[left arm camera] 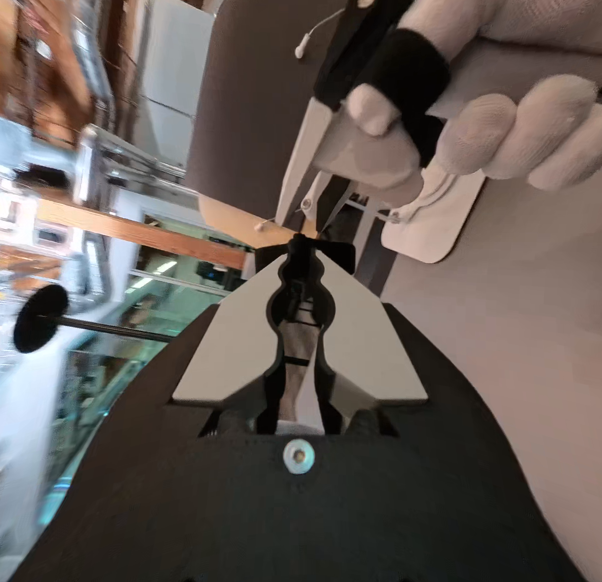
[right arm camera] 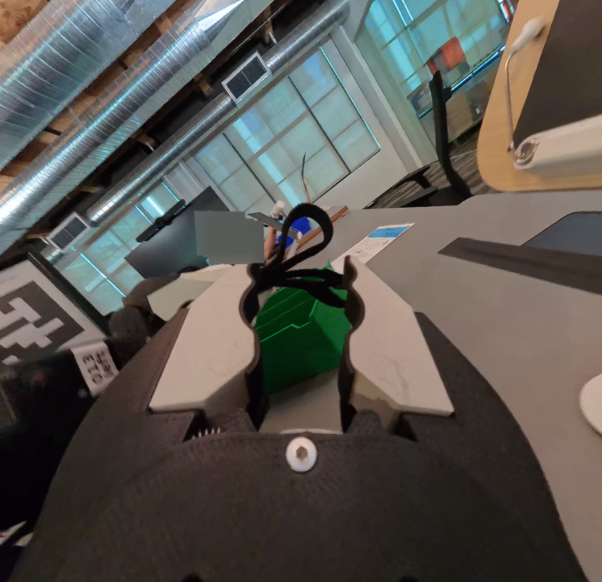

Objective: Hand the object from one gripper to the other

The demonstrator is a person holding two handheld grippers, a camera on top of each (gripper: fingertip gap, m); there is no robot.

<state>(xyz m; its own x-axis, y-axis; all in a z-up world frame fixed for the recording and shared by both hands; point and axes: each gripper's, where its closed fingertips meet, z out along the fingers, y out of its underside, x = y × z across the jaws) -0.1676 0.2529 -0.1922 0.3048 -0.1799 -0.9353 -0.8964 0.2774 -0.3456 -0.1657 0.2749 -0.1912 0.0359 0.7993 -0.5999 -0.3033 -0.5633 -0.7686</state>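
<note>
Black strap point(right arm camera: 308, 257), looped and tangled, sits at the tips of the right gripper point(right arm camera: 301, 273); its fingers point(right arm camera: 384, 331) stand narrowly apart with the strands crossing the gap, contact unclear. In the left wrist view the left gripper point(left arm camera: 301, 250) has its fingers point(left arm camera: 241, 335) nearly together, pinching the strap's black knot at the tips. Green bin point(right arm camera: 303, 341) sits on the grey worktop point(right arm camera: 488, 305) behind.

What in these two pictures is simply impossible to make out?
- Left wrist view: the left gripper is shut on the black strap, but its own fingers hide most of the strap.
- Left wrist view: the room on the left is motion-blurred.
- Right wrist view: the strap's tangle hides whether the right gripper clamps it.
- Right wrist view: the fingers block the green bin, so its contents are unseen.
</note>
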